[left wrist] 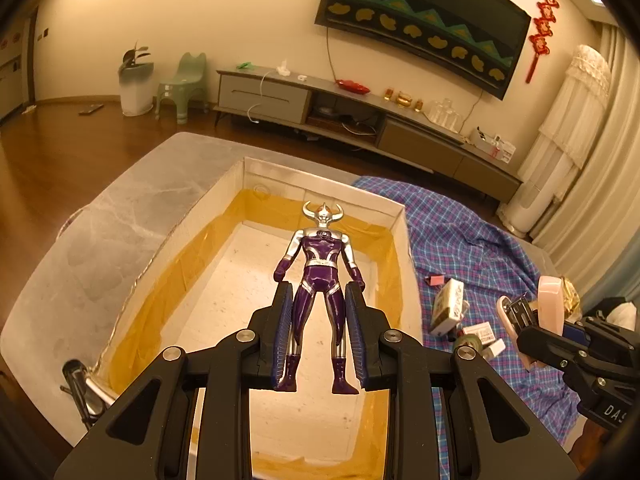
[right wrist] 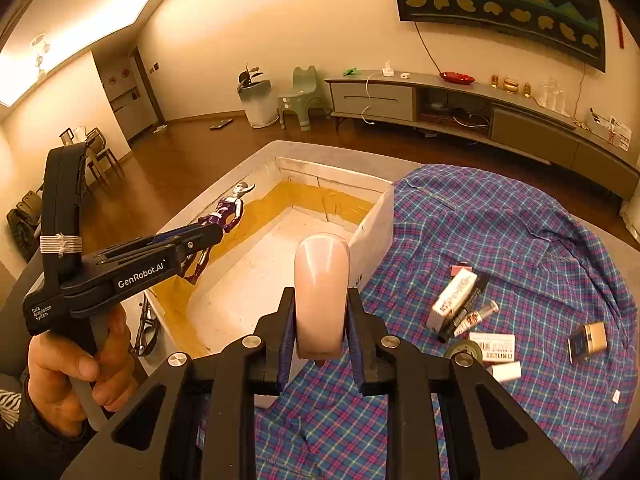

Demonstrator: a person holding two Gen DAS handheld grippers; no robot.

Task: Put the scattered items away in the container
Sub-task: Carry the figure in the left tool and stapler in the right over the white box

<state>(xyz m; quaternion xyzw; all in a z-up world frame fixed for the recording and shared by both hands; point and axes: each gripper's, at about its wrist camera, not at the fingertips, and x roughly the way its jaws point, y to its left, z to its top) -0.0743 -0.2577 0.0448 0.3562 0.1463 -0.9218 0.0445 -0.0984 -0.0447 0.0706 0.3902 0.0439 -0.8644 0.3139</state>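
left gripper (left wrist: 316, 320) is clamped on the legs of a purple and silver toy figure (left wrist: 320, 272), held head-forward above the open white box (left wrist: 400, 216) at frame centre of the left wrist view. right gripper (right wrist: 320, 332) is clamped on a pink stapler (right wrist: 322, 280), nose pointing forward, at lower centre of the right wrist view, over the box's near right corner and the plaid cloth (right wrist: 500, 220).

risks, as judged:
- figure is pinched low on thin legs; a tilt of the hand could swing it sideways or let it slip, so it lands on the box wall or the grey table (left wrist: 120, 220) at left frame.
- stapler sits over the rim; release here could drop it on the edge and tip it back onto the cloth.
- the two tools are near each other over one box; crossing paths could knock either load.
- small items (right wrist: 472, 320) remain on the cloth at right of frame, well apart from the box.

pose: both grippers angle downward and forward. a hand (right wrist: 72, 364) grips the left tool's handle at lower left of the right wrist view.
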